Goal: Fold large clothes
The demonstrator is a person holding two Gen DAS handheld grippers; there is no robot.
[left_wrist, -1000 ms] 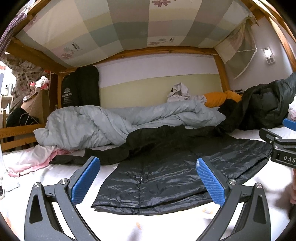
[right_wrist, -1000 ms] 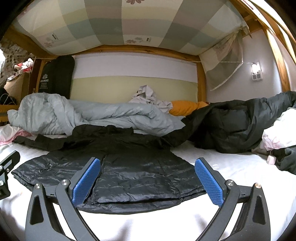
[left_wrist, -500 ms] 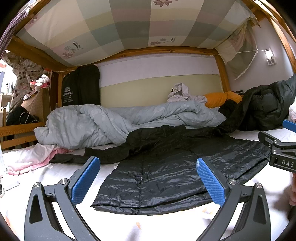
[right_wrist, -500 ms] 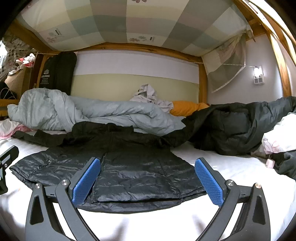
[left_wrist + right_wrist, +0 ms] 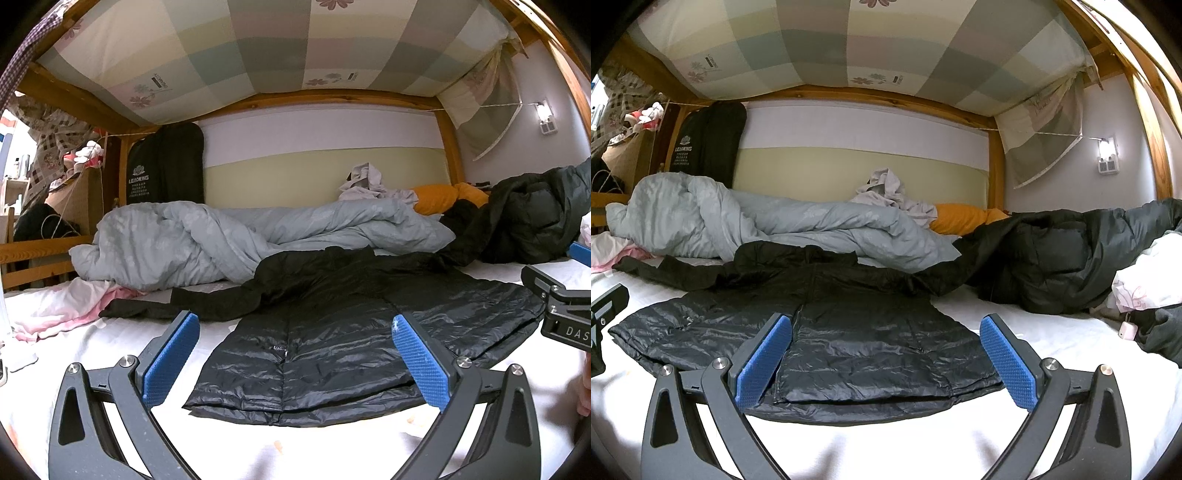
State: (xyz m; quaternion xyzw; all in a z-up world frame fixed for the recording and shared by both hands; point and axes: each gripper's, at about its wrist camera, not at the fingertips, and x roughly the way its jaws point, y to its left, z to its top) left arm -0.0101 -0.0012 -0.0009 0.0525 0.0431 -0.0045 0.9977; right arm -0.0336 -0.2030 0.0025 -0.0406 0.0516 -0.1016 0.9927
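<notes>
Black puffer jacket (image 5: 332,343) lies spread flat, front up, on the white bed sheet (image 5: 1052,332); left tool (image 5: 295,354) and right tool (image 5: 882,354) both spread, holding nothing.

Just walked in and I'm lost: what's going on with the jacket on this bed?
A person holds a claw in each hand over a bed, about to fold clothes. A black puffer jacket lies spread flat on the white sheet, hem toward the cameras, sleeves out to the sides. The left claw and right claw are both open and hold nothing; no fold has been made yet. A grey duvet and another dark coat are bunched up behind it.
</notes>
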